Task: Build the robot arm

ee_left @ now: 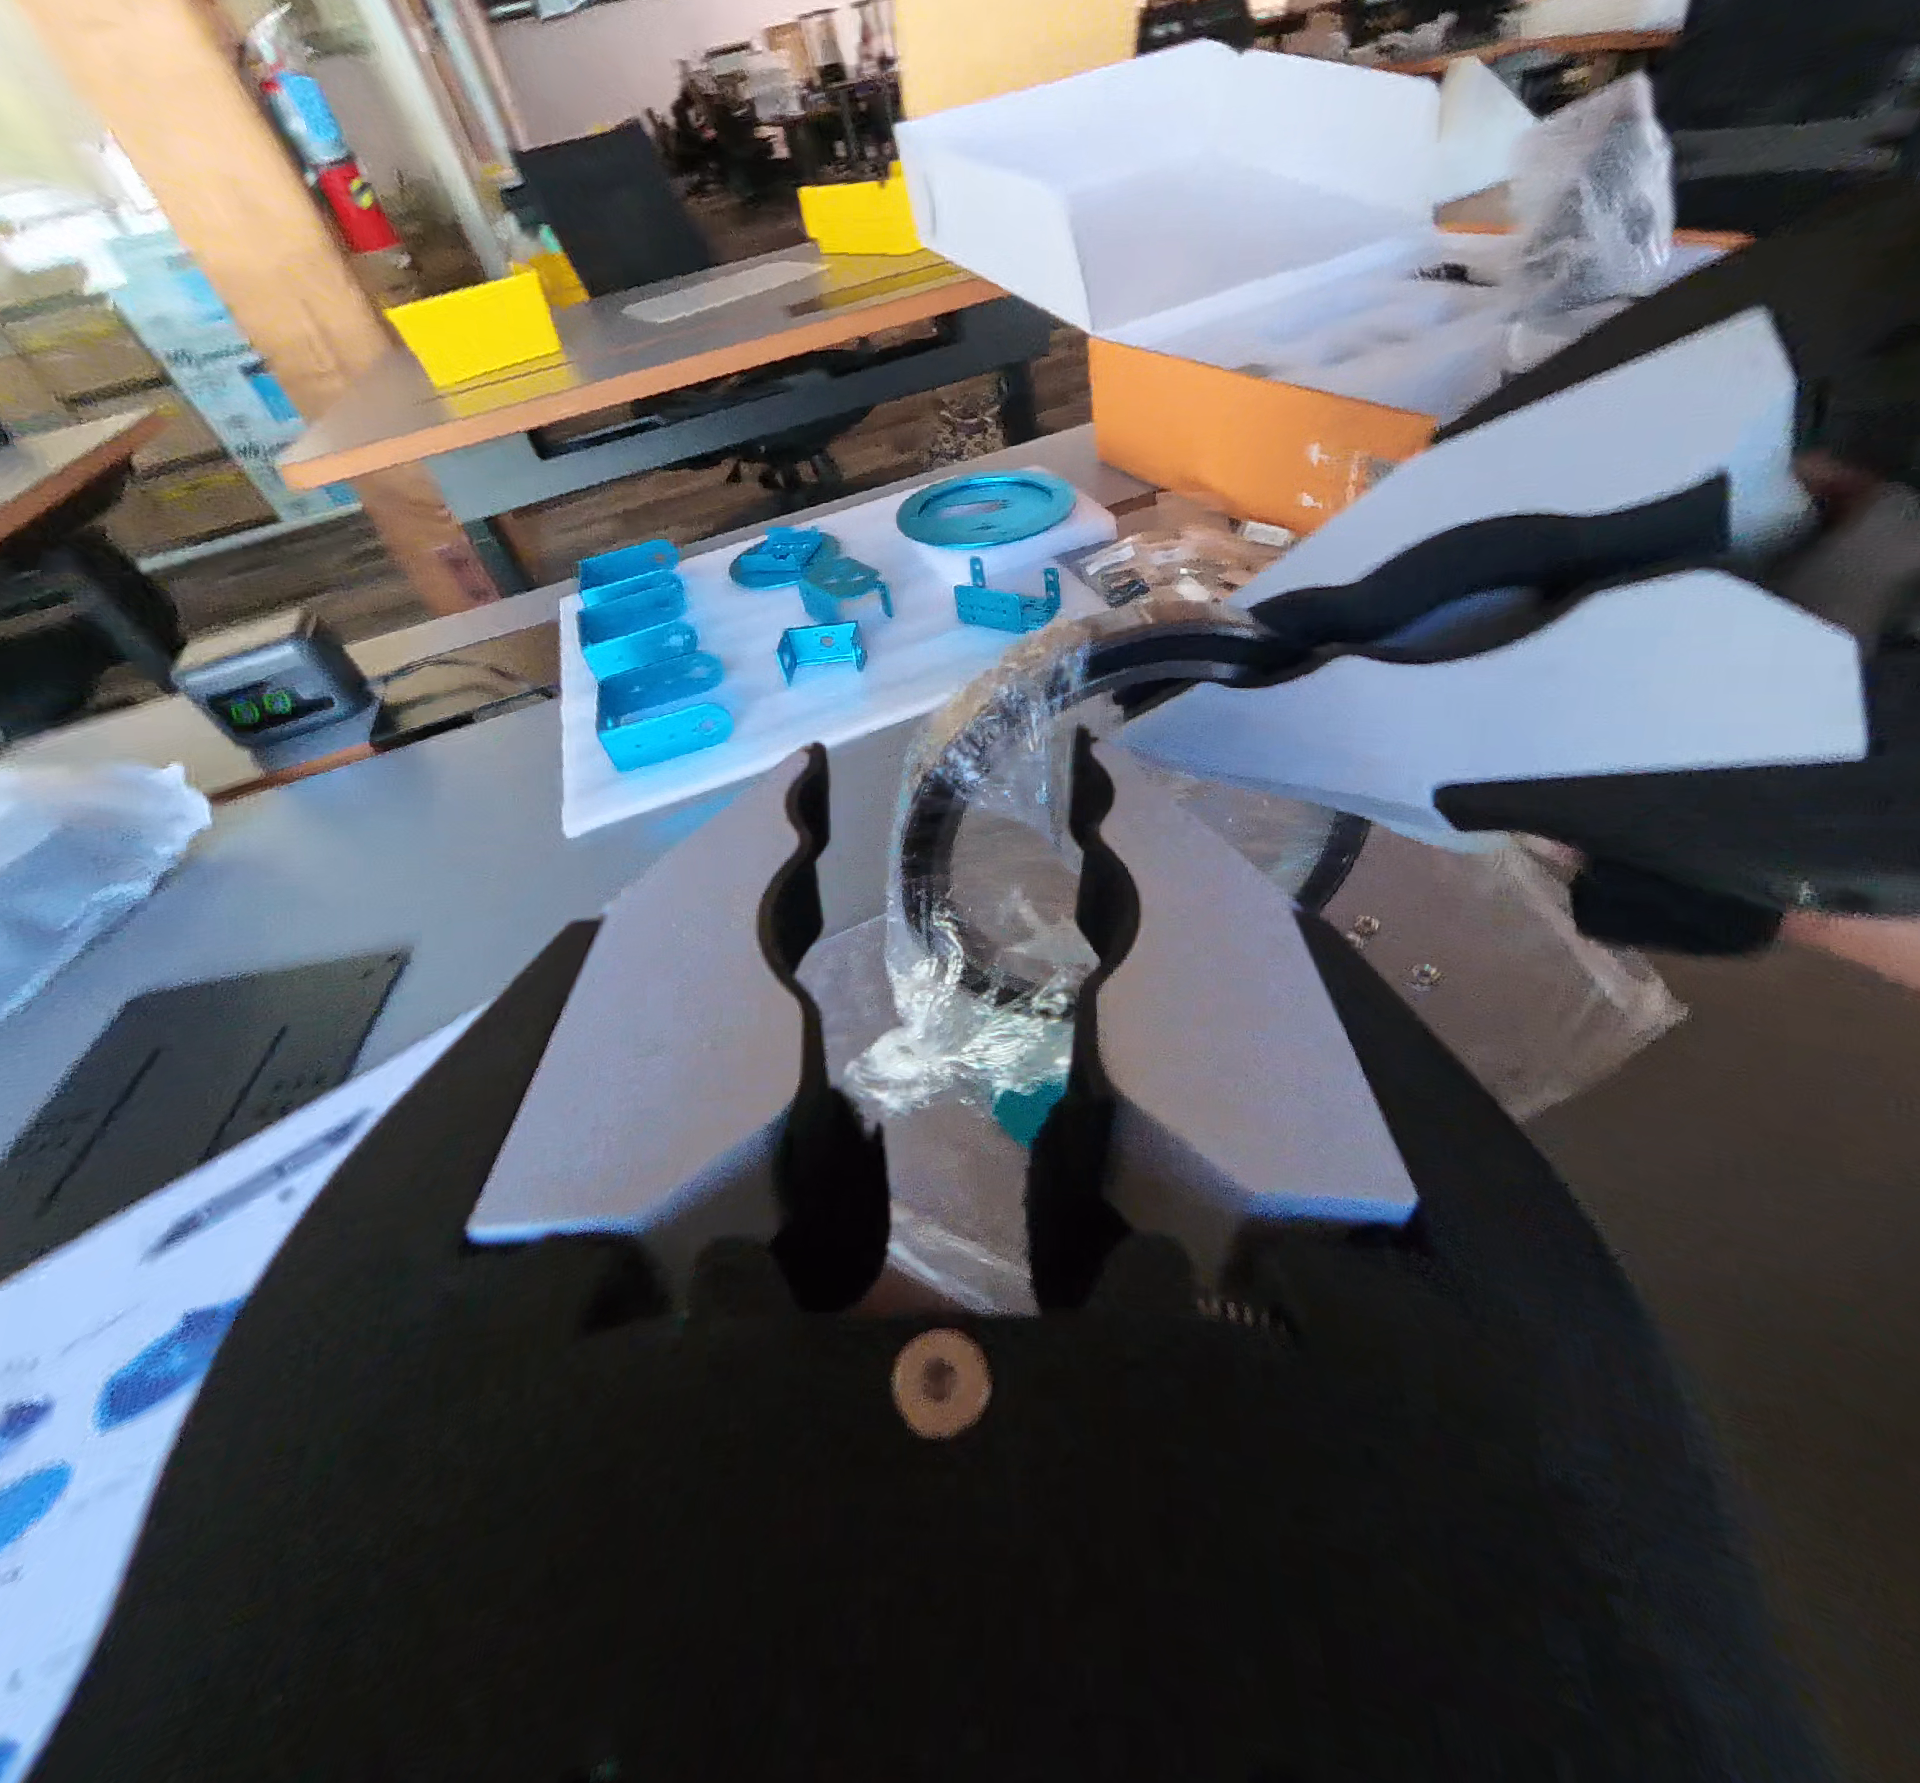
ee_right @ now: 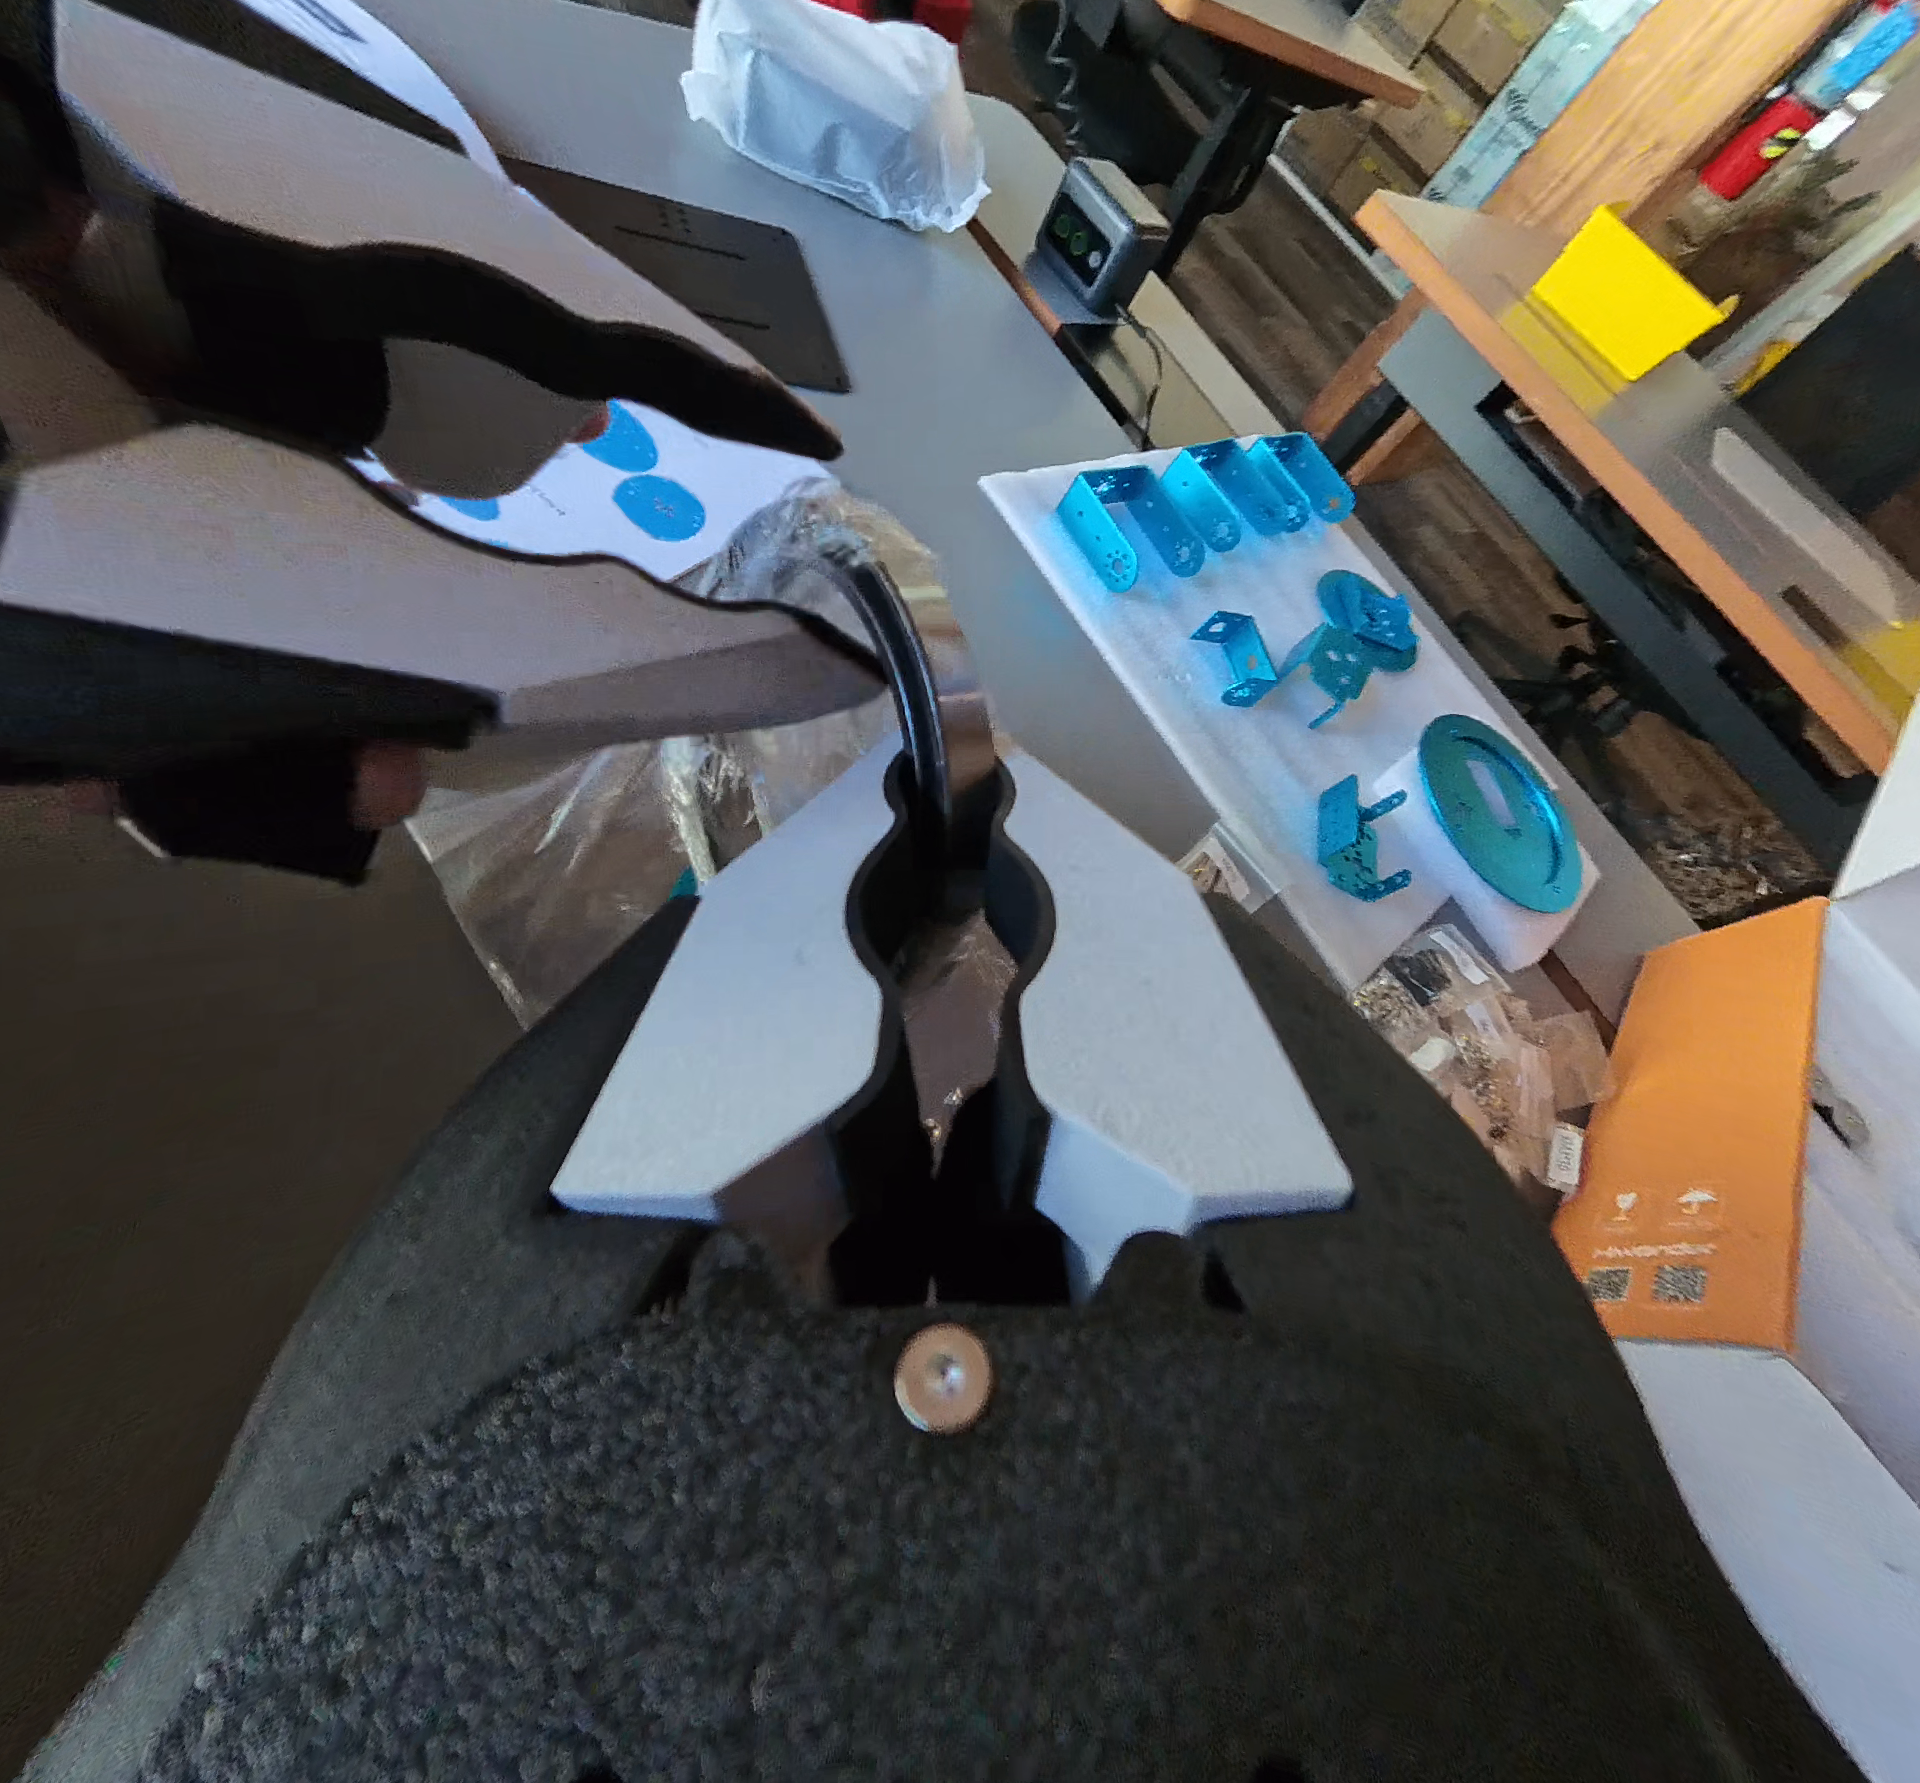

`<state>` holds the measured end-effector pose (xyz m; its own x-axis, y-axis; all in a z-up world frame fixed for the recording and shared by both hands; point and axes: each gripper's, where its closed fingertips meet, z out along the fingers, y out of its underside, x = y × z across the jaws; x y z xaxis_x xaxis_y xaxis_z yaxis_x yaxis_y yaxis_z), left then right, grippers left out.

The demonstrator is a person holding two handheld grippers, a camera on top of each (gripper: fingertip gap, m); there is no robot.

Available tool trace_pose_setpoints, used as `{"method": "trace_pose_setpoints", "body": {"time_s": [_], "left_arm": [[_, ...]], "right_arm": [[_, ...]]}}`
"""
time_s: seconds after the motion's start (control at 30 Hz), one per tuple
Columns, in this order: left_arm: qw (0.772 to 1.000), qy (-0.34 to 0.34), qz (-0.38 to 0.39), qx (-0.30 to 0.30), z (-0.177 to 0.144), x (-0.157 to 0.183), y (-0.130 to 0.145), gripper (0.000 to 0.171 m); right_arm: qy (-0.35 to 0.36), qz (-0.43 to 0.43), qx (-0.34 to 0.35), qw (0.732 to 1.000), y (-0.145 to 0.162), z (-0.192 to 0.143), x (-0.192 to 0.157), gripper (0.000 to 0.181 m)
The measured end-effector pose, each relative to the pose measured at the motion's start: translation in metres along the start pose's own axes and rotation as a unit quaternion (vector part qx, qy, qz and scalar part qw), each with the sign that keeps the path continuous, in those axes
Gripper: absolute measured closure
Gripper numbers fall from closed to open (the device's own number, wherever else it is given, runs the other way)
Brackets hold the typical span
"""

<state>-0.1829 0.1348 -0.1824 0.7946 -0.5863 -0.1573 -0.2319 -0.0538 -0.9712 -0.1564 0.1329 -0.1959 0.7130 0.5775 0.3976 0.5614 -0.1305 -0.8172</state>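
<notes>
Over a grey tabletop point(ee_left: 416, 850), both grippers meet at one black ring in crinkled clear plastic wrap point(ee_left: 971, 860).

Right gripper point(ee_right: 948, 777) has its jaws clamped together on the ring's rim, while the left gripper point(ee_left: 951, 767) stands with jaws apart, the wrapped ring and a bunched tail of film lying between its fingers. Just behind sits a white foam sheet point(ee_left: 665, 798) carrying blue metal brackets point(ee_left: 649, 653) and a blue round plate point(ee_left: 985, 509); an orange-and-white open carton point(ee_left: 1247, 424) stands at its right. Beyond (all rather blurred) are wood-edged desks, yellow bins point(ee_left: 473, 336) and a red fire extinguisher point(ee_left: 348, 190) by a timber post.
</notes>
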Motion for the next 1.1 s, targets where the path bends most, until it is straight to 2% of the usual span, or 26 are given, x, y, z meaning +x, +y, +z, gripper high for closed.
{"method": "trace_pose_setpoints", "body": {"time_s": [0.1,0.3,0.43,0.47,0.53,0.6,0.7,0.8,0.93,1.1], "left_arm": [[0.999,-0.004,-0.053,0.01,-0.005,-0.002,0.0,0.146],[0.997,-0.052,0.047,-0.01,-0.009,-0.006,0.009,0.16],[1.0,-0.004,0.001,-0.005,-0.015,-0.009,0.006,0.162],[1.0,0.023,-0.017,-0.008,-0.016,-0.006,0.008,0.171],[0.998,0.047,-0.05,-0.013,-0.016,-0.004,0.014,0.171],[0.997,0.043,-0.058,-0.013,-0.016,-0.005,0.017,0.171],[0.999,0.038,0.005,0.027,-0.023,-0.004,0.004,0.171],[0.998,0.046,0.023,0.019,-0.023,0.0,0.004,0.171],[0.998,0.051,0.039,0.013,-0.019,0.003,0.009,0.171],[0.999,0.042,0.021,-0.007,-0.013,0.002,0.02,0.171]], "right_arm": [[0.029,-0.003,-0.001,1.0,0.001,0.001,0.001,0.177],[0.021,-0.002,-0.008,1.0,0.005,0.002,-0.006,0.177],[0.017,-0.019,0.023,0.999,-0.004,-0.007,-0.015,0.178],[0.015,-0.02,0.027,0.999,-0.004,-0.007,-0.017,0.178],[-0.001,-0.013,0.021,1.0,0.001,-0.004,-0.02,0.178],[-0.026,0.009,0.033,0.999,0.0,-0.002,-0.027,0.179],[-0.085,0.073,0.089,0.99,-0.01,-0.006,-0.027,0.179],[-0.143,0.118,0.088,0.979,-0.006,-0.009,-0.029,0.178],[-0.129,0.099,0.092,0.982,-0.001,-0.007,-0.026,0.177],[-0.112,0.098,0.078,0.986,0.004,-0.001,-0.026,0.175]]}}
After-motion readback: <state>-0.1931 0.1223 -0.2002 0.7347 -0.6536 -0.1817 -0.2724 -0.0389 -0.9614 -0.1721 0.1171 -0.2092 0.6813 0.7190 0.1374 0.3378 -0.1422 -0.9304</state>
